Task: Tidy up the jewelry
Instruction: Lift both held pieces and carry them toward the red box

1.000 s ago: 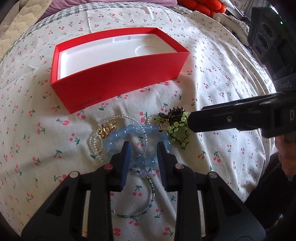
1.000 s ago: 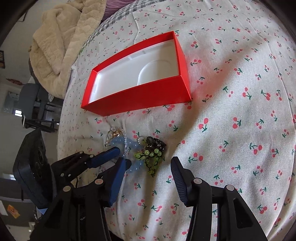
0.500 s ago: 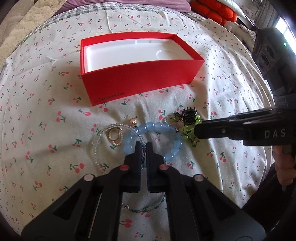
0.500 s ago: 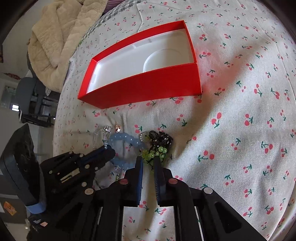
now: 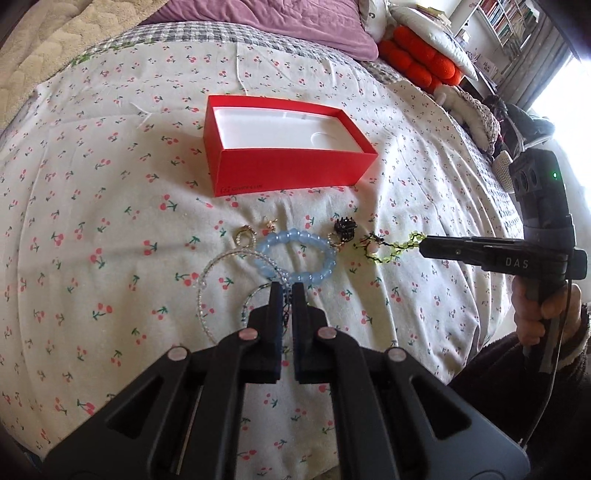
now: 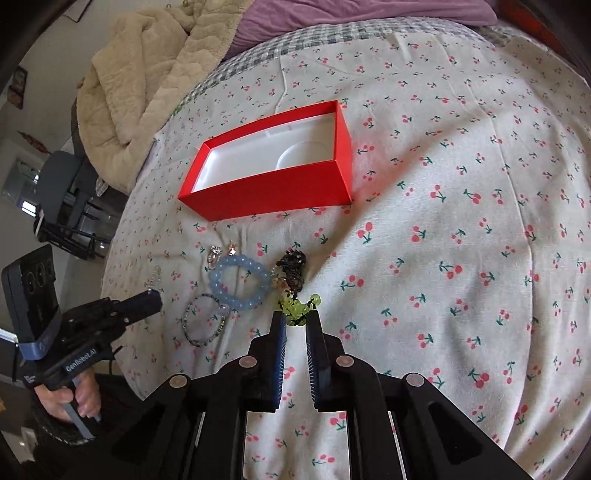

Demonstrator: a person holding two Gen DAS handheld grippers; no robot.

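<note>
An open red box (image 5: 288, 162) with a white tray inside sits on the cherry-print bedspread; it also shows in the right wrist view (image 6: 273, 184). In front of it lie a blue bead bracelet (image 5: 295, 254), clear bead strands (image 5: 218, 273), a small gold piece (image 5: 245, 234) and a black charm (image 5: 344, 228). My left gripper (image 5: 287, 290) is shut on a thin dark bead strand at the near side of the blue bracelet. My right gripper (image 6: 295, 319) is shut on a green bead bracelet (image 6: 297, 306), which stretches from the black charm (image 6: 291, 260).
A beige fleece blanket (image 6: 147, 74) and purple pillow (image 5: 288, 22) lie at the head of the bed. Orange cushions (image 5: 421, 59) sit at the far right. The bed edge falls away at left of the right wrist view, by a chair (image 6: 62, 192).
Both grippers closed, the left on the thin strand, the right on the green bracelet, then drew back toward me. The green bracelet has been pulled out from the pile.
</note>
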